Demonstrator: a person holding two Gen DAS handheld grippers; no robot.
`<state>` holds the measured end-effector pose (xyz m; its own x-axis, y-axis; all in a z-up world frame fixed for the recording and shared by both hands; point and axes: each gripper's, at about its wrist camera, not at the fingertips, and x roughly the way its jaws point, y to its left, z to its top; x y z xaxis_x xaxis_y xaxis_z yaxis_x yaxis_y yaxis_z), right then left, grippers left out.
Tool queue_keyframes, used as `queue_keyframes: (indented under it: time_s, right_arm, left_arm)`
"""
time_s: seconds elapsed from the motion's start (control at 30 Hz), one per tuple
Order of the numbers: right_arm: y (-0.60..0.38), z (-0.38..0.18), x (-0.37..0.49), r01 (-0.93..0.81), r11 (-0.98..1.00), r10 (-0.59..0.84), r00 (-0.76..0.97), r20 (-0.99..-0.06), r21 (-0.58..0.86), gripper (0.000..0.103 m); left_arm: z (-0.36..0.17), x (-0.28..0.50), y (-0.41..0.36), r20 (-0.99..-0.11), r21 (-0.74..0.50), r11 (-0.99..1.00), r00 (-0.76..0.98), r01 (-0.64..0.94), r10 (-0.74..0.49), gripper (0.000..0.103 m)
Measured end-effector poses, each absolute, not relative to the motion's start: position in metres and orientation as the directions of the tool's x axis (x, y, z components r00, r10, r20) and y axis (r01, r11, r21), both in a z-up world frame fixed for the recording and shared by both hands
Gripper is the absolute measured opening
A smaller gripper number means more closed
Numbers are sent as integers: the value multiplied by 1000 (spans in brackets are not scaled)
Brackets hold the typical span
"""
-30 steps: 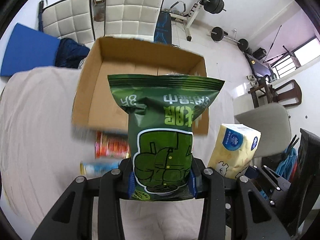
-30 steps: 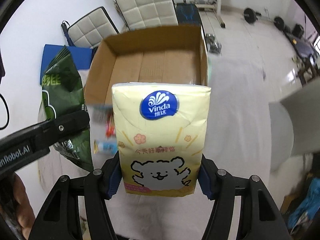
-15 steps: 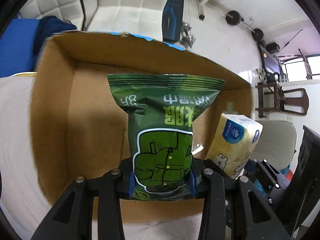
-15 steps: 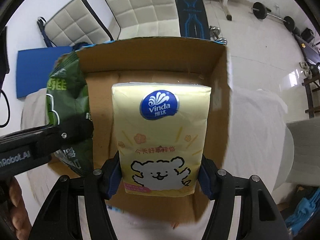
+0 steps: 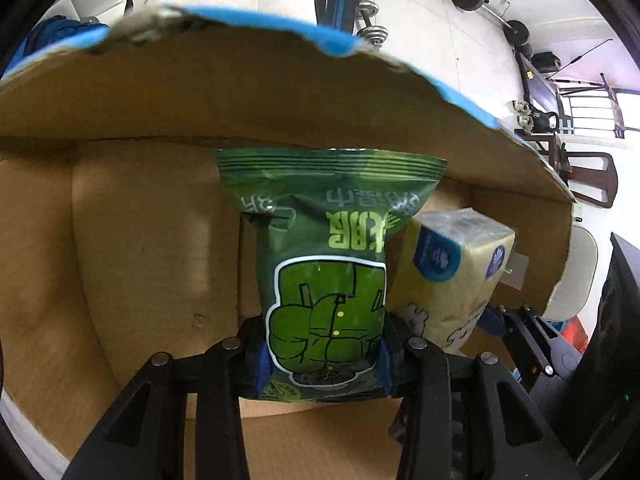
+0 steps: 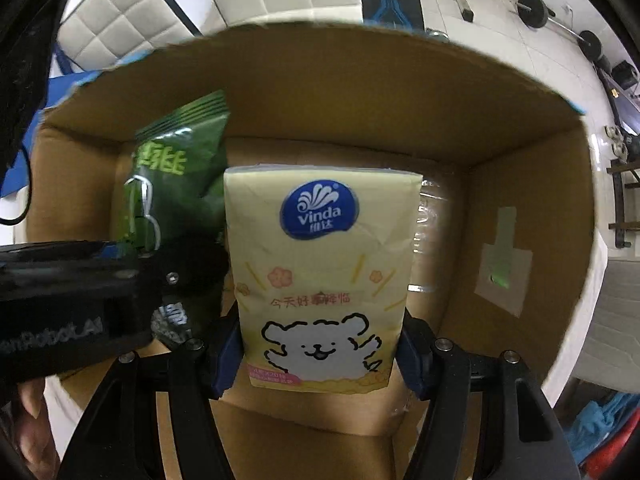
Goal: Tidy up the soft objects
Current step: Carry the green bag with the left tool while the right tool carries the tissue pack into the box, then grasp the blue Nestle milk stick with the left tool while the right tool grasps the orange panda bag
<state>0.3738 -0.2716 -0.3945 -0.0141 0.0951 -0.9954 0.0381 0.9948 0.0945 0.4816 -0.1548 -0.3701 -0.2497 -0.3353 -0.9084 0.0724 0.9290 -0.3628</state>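
Cardboard box [image 5: 152, 240]: interior fills both views.
Left gripper [image 5: 324, 354]: clamped on green snack bag [image 5: 326, 264].
Right gripper [image 6: 316, 354]: clamped on yellow tissue pack [image 6: 320, 264], just right of bag.

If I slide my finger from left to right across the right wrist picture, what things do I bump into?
left gripper → green snack bag → yellow tissue pack → pale sticker on the cardboard box's right wall
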Motion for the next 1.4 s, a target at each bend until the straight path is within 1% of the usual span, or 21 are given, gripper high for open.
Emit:
queue_keyframes:
  time_s: [0.2, 0.3, 0.33, 0.37, 0.43, 0.5, 0.53, 0.57, 0.63, 0.67, 0.7, 0.73, 0.77, 0.8, 0.83, 0.93, 1.07, 1.2, 1.4]
  right_arm:
    - [-281, -408, 379, 61, 993, 100, -39, -994, 98, 67]
    - [-282, -414, 382, 59, 995, 85, -44, -995, 83, 72]
    - [-284, -413, 381, 59, 995, 87, -38, -995, 85, 72]
    - [-285, -412, 380, 60, 994, 88, -37, -995, 86, 72]
    - [-285, -409, 378, 55, 996, 79, -39, -996, 77, 72]
    - [-285, -406, 375, 45, 997, 69, -32, -997, 68, 74]
    - [-284, -404, 373, 42, 997, 68, -29, -997, 67, 75]
    - [-282, -402, 372, 41, 997, 69, -28, -997, 68, 78]
    - [-280, -399, 366, 35, 997, 70, -28, -997, 69, 81]
    - [-279, -396, 361, 39, 997, 71, -24, -997, 70, 84]
    - [-279, -393, 357, 41, 996, 77, -18, -997, 77, 88]
    - [-278, -391, 353, 44, 995, 87, -11, -996, 86, 89]
    - [-277, -387, 346, 52, 995, 84, -4, -996, 83, 92]
    - [-271, -377, 332, 63, 995, 81, 11, -997, 81, 101]
    - [-274, -371, 320, 70, 995, 76, 31, -997, 78, 103]
    - [-277, -358, 303, 82, 995, 57, 67, -996, 62, 103]
    - [-272, -337, 280, 83, 995, 40, 111, -993, 50, 103]
    - [-272, -313, 258, 60, 998, 18, 167, -986, 28, 103]
    - [-265, -280, 226, 62, 997, 33, 247, -969, 50, 103]
  left_arm:
    - [-368, 478, -156, -926, -299, 951, -264, 77, -270, 41]
    - [-360, 475, -158, -941, -263, 961, -242, 89, -235, 48]
    - [-357, 474, -159, -944, -260, 961, -235, 92, -233, 58]
    - [-354, 473, -158, -949, -248, 964, -226, 95, -222, 63]
    - [-347, 470, -157, -953, -241, 966, -213, 91, -218, 64]
    - [-339, 467, -155, -958, -230, 969, -197, 90, -209, 68]
    - [-333, 465, -154, -961, -227, 970, -184, 88, -208, 71]
    - [-327, 462, -153, -963, -224, 971, -173, 86, -207, 75]
    - [-320, 459, -142, -970, -208, 975, -143, 78, -196, 76]
    - [-315, 456, -139, -973, -200, 977, -129, 77, -189, 80]
    - [-308, 452, -136, -979, -183, 980, -107, 77, -175, 85]
    - [-304, 447, -133, -982, -172, 982, -89, 79, -165, 94]
    - [-297, 440, -133, -987, -155, 984, -58, 85, -151, 100]
    - [-291, 437, -131, -990, -139, 986, -32, 93, -136, 101]
    - [-283, 430, -132, -994, -109, 988, 2, 112, -109, 101]
    - [-260, 406, -131, -993, -38, 989, 109, 139, -54, 101]
    - [-240, 379, -119, -981, -41, 988, 180, 147, -68, 101]
    - [-213, 343, -113, -965, -9, 988, 258, 154, -49, 101]
    - [-182, 316, -101, -934, -18, 986, 348, 168, -76, 101]
